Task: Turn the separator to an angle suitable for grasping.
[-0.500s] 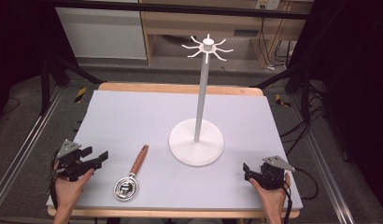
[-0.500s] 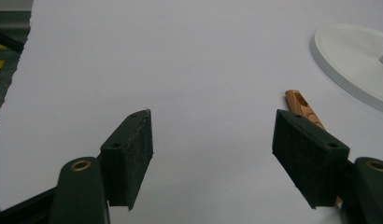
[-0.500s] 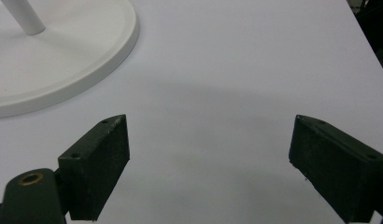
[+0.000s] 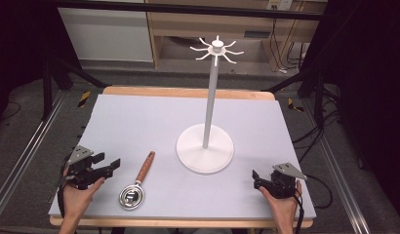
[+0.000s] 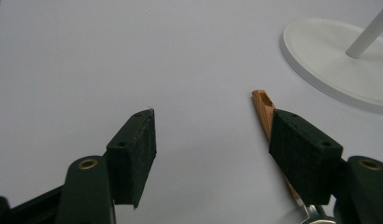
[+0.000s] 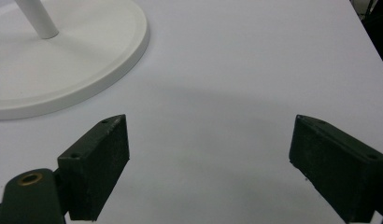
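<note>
Lower left of high view: left gripper jaws spread wide, nothing between them, just beside the wooden-handled strainer lying flat at lower centre-left; white stand centre; right gripper lower right, jaws apart, empty over bare mat.

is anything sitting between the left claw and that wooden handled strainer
Nothing visible. The left claw is open beside the strainer, with bare mat between them; the white stand sits off to the far side.
</note>
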The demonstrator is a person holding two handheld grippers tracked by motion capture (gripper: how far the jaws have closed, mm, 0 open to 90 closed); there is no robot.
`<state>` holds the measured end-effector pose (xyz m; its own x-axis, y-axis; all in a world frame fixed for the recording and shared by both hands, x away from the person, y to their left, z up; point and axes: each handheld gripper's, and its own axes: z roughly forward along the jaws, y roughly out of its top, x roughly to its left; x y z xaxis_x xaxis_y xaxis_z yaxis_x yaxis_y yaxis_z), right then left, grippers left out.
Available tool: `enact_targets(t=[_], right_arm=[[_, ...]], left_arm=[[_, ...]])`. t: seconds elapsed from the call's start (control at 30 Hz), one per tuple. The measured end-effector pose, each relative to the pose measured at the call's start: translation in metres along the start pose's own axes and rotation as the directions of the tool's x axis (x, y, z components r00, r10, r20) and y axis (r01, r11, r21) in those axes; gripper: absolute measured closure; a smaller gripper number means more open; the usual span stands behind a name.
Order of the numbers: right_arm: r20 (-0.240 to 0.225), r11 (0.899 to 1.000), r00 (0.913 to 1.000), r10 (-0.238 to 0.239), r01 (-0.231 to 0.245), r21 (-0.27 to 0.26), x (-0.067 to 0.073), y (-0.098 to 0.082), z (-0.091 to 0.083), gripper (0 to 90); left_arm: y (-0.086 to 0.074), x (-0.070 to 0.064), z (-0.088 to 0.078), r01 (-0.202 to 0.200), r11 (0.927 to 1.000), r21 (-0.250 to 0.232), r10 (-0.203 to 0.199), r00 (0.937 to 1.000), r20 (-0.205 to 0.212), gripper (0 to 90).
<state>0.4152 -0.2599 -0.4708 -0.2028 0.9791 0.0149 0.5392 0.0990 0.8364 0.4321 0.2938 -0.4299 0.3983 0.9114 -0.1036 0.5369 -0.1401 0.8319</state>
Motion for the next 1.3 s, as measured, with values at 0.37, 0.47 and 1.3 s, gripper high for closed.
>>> enact_targets(t=[0.37,0.47,1.3], right_arm=[[-0.005,1.000,1.0000,-0.002,0.002,-0.005,0.001,0.000,0.000,12.9],[-0.009,1.000,0.9999,-0.008,0.008,-0.005,0.002,0.001,0.000,13.0],[-0.016,1.000,0.9999,-0.006,0.006,-0.002,0.002,0.001,-0.001,14.2]], left_arm=[[0.006,-0.017,0.008,-0.057,0.9975,0.043,0.056,0.9983,0.015,34.6],[0.008,-0.021,0.011,-0.064,0.9967,0.050,0.063,0.9977,0.026,34.9],[0.029,-0.049,0.032,-0.137,0.9822,0.129,0.127,0.9884,0.084,41.9]])
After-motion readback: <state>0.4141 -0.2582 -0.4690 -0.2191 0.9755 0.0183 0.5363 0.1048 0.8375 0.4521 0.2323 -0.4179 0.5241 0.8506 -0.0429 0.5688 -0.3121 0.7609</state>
